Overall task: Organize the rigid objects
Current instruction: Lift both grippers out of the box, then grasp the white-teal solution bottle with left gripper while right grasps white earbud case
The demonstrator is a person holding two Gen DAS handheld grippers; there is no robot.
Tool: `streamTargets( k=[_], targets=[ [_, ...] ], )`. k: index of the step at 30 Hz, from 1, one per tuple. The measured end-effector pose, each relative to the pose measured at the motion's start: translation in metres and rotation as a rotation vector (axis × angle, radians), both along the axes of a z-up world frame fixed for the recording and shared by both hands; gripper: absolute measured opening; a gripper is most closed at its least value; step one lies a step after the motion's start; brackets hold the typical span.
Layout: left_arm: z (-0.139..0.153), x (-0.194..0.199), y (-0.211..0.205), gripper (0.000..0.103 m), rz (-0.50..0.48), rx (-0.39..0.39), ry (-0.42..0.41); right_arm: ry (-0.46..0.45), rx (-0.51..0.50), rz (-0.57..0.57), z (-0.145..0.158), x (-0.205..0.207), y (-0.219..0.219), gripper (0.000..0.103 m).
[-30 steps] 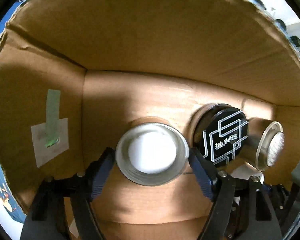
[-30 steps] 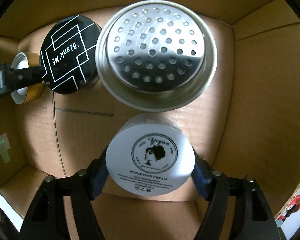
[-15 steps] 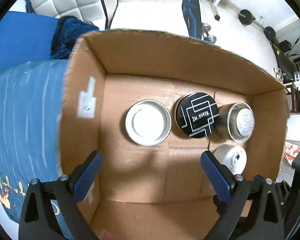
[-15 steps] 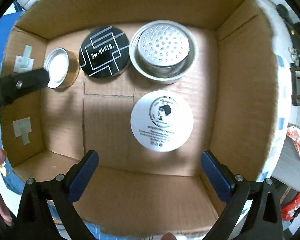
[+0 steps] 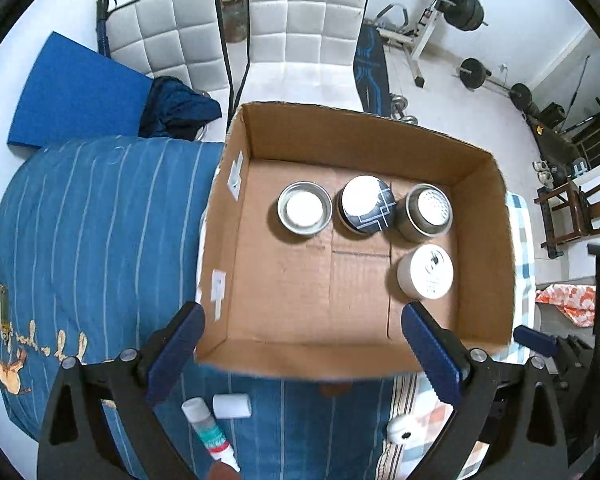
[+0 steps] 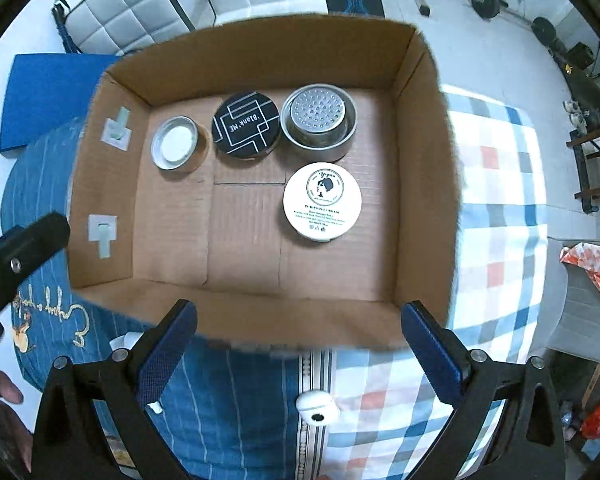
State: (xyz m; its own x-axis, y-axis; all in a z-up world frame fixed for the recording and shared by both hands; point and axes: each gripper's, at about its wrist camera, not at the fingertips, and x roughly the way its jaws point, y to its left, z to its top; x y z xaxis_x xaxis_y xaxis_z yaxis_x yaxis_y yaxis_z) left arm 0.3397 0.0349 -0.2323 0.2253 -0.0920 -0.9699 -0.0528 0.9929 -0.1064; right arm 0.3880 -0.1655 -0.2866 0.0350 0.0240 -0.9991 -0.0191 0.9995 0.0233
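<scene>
1. The left gripper (image 5: 300, 354) hangs above the near edge of the cardboard box (image 5: 364, 132), jaws spread wide with nothing between them; they have just been opening.
2. The right gripper (image 6: 300, 344) is likewise released and empty above the box's near wall, pointing down; its jaws have just been opening too.
3. Four round containers stand on the box floor. Along the far wall, left to right: a small silver-rimmed tin (image 6: 175, 143) with a white centre, a black tin (image 6: 245, 124) with white line pattern (lettering reads reversed in the right wrist view), and a perforated metal strainer cup (image 6: 318, 120).
4. The white cream jar (image 6: 322, 200), its lid printed with a portrait and "PURIFYING CREAM", sits just near of the strainer cup, on the right half of the floor.
5. The black tin is just beside the strainer cup and near the small tin; whether any of them touch I cannot tell.
6. The box rests on a bed with a blue striped cover (image 5: 92, 216) and a checked sheet (image 6: 496, 168) to the right.
7. On the bed near of the box lie a small white earbud-like case (image 6: 317, 407), a white cap-shaped piece (image 5: 232, 405), and a tube with a green label (image 5: 210, 432).
8. White padded chairs (image 5: 300, 20) stand beyond the box.
</scene>
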Motion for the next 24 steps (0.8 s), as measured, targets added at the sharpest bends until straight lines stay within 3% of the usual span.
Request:
streamTargets(
  k=[16, 20, 24],
  targets=[
    [0.081, -0.092, -0.005, 0.101, -0.024, 0.017, -0.178, -0.202, -0.001, -0.008, 0.084, -0.085, -0.001, 0.103],
    [0.091, -0.104, -0.007, 0.101, -0.024, -0.003, -0.197, -0.228, 0.017, -0.009, 0.097, -0.100, -0.002, 0.103],
    [0.088, -0.114, -0.001, 0.101, -0.011, 0.010, -0.184, -0.209, 0.030, -0.006, 0.092, -0.111, -0.005, 0.103]
  ],
)
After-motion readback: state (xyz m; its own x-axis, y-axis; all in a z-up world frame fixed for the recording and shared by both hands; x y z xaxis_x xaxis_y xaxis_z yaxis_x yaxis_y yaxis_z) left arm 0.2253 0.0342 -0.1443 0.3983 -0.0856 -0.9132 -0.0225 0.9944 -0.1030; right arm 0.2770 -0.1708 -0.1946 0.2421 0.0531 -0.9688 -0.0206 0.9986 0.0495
